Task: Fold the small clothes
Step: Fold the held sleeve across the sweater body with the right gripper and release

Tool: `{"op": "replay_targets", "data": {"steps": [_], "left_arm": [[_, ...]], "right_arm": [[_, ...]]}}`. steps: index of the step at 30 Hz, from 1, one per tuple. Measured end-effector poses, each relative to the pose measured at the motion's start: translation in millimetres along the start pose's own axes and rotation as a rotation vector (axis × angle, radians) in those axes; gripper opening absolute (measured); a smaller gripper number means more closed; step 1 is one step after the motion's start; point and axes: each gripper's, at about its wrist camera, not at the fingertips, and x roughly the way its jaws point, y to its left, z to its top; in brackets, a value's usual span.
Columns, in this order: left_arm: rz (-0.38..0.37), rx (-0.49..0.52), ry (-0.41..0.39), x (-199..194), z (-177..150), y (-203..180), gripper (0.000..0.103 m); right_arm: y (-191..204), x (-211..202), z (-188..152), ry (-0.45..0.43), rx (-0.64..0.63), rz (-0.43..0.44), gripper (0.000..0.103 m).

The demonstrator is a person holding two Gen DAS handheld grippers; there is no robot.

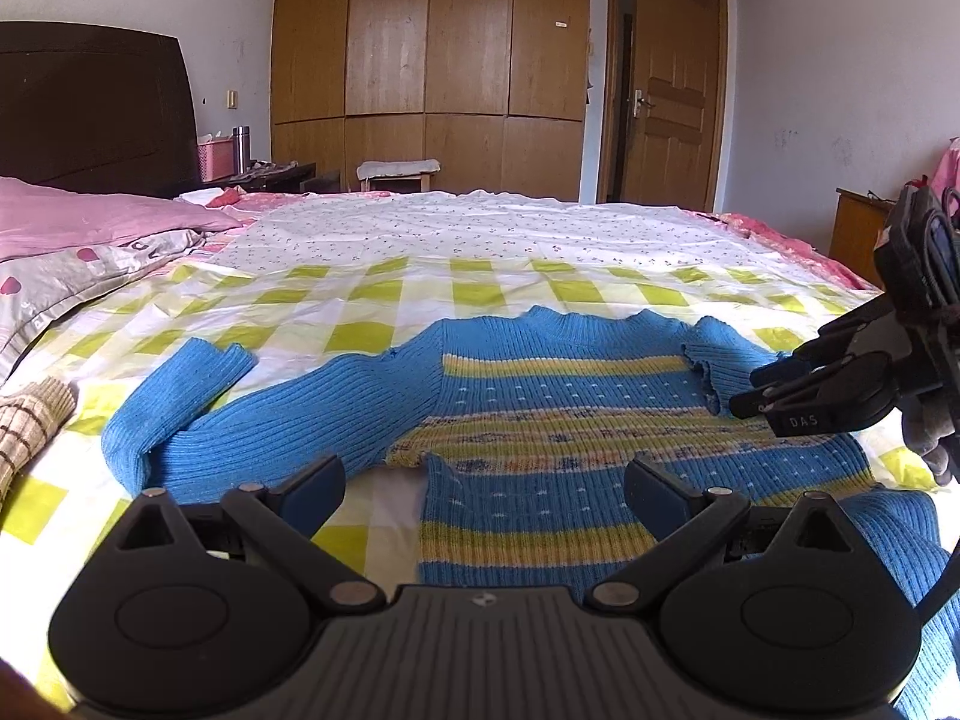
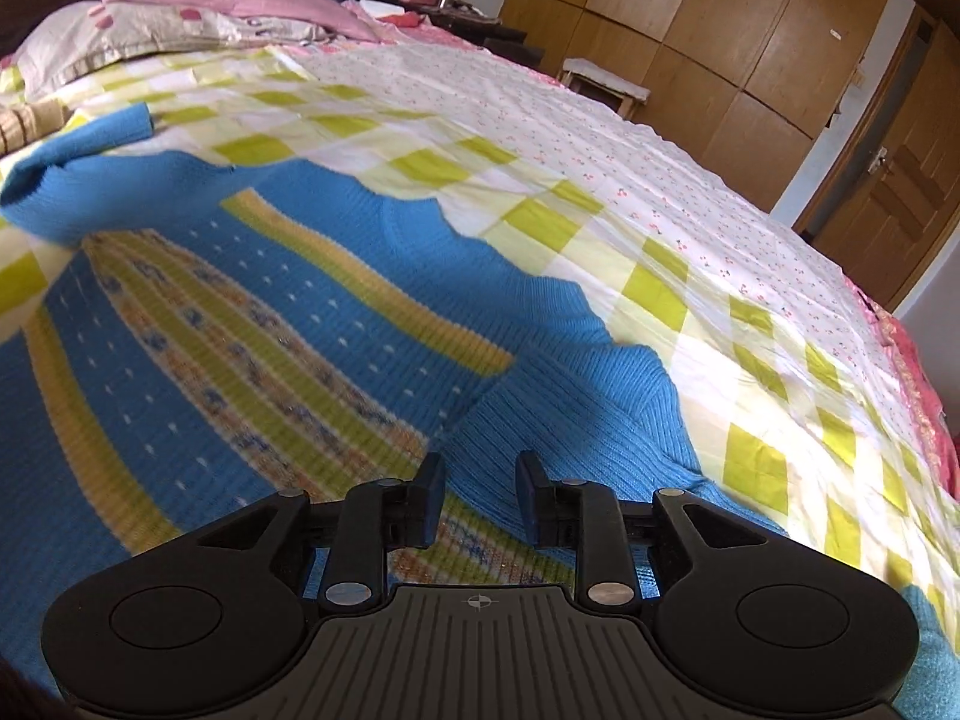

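On the bed, atop a yellow-green checked sheet [image 1: 384,291], a small blue striped knit sweater [image 1: 540,414] lies face up, collar toward the far side. Its right sleeve [image 1: 717,354] is already folded in across the chest. The left sleeve [image 1: 180,408] is still spread out and bent back on itself at the cuff.

Left gripper [image 1: 483,489]: jaws wide apart, holding nothing, poised low over the hem near the sweater's left edge. Right gripper [image 2: 480,501]: jaws partly apart with a clear gap and no cloth between them, hovering just above the folded right sleeve where it meets the striped body.

Judgement: sleeve-folding stage, one side done. Next move probably calls for the left gripper to pinch the left sleeve near the cuff or elbow and carry it across the chest. The right could pin the body meanwhile. The knit is thick and ribbed, so the bite should be deep.

Surroundings: a beige checked garment [image 1: 30,426] sits near the left cuff and could be snagged during the grasp. Pink pillows [image 1: 90,216] and a wooden wardrobe [image 1: 432,60] are well apart, no obstruction.
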Motion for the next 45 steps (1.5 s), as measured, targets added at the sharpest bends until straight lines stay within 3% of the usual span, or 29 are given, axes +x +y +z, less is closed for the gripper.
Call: {"op": "replay_targets", "data": {"steps": [14,17,18,21,29,33,41,45], "left_arm": [[-0.013,-0.012,0.009,6.8,-2.4,2.3,0.103],[-0.008,-0.012,0.008,6.4,-2.1,2.1,0.103],[-0.006,-0.016,0.007,6.3,-1.8,2.7,0.103],[-0.003,-0.030,0.005,6.1,-0.9,5.6,0.103],[0.006,-0.054,-0.011,2.0,1.3,10.8,0.103],[0.011,-0.060,-0.019,0.0,2.0,12.9,0.103],[0.018,-0.076,-0.027,-1.4,4.0,18.5,0.103],[0.018,-0.079,-0.023,0.1,4.2,20.0,0.103]], "right_arm": [[-8.8,9.8,-5.6,-0.005,-0.035,0.079,0.033],[-11.4,14.3,-1.4,-0.008,0.023,0.055,0.025],[-11.4,14.3,-0.3,-0.009,0.034,0.048,0.015],[-15.7,10.0,5.2,-0.012,0.109,0.049,0.011],[-32.6,-21.6,47.0,-0.129,0.443,0.178,0.011],[-19.8,-23.3,68.9,-0.178,0.505,0.249,0.011],[-1.0,-1.8,82.9,-0.206,0.624,0.273,0.011],[8.6,9.6,83.5,-0.149,0.583,0.305,0.016]]}}
